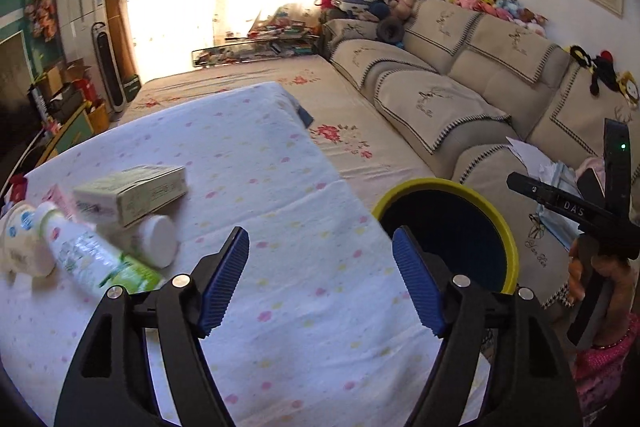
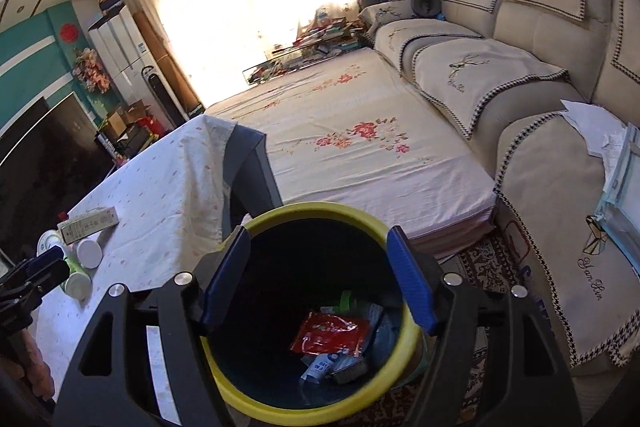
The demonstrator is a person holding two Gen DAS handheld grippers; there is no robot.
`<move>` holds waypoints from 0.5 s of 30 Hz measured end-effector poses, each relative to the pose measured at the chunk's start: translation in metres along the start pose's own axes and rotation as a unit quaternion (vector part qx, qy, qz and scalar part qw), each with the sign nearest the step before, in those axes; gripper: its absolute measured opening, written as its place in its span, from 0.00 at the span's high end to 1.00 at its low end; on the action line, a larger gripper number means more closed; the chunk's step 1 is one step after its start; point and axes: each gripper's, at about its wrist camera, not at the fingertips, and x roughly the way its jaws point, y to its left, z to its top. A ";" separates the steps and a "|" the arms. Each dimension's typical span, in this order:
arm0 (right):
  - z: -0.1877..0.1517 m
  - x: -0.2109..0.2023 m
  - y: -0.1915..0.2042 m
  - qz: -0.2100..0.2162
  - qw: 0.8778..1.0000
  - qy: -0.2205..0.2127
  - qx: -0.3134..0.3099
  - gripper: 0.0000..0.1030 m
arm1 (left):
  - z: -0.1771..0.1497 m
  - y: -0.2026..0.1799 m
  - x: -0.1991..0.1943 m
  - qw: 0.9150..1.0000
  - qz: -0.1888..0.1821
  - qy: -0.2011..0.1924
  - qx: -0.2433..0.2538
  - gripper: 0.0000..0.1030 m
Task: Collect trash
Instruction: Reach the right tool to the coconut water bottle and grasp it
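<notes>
My left gripper (image 1: 320, 239) is open and empty over the white dotted tablecloth (image 1: 280, 167). To its left lie a pale green box (image 1: 132, 193), a white jar (image 1: 158, 239) and a green-and-white bottle (image 1: 96, 259). A dark bin with a yellow rim (image 1: 444, 187) stands off the table's right edge. In the right wrist view my right gripper (image 2: 318, 239) hangs open and empty above that bin (image 2: 320, 209). Inside it lie a red wrapper (image 2: 332, 333), a small tube (image 2: 320, 367) and other scraps. The box (image 2: 88, 225) and jar (image 2: 89, 253) show at the left.
A beige sofa (image 1: 440, 99) runs along the right, with papers (image 2: 592, 131) on its near cushion. A floral-sheeted mattress (image 2: 352, 131) lies beyond the bin and a patterned rug (image 2: 480, 263) beside it. The hand (image 1: 600, 291) holding the right gripper is close by.
</notes>
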 end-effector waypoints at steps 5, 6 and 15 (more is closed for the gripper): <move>0.003 0.015 0.057 0.065 0.997 0.017 -0.047 0.35 | -0.022 0.067 -0.046 0.995 0.064 -0.015 -0.070 0.26; 0.003 0.014 0.070 0.078 0.995 0.018 -0.054 0.35 | -0.027 0.080 -0.057 0.994 0.075 -0.019 -0.084 0.26; -0.026 0.007 0.228 0.197 0.961 0.029 -0.189 0.35 | -0.082 0.175 -0.142 0.981 0.126 -0.075 -0.127 0.26</move>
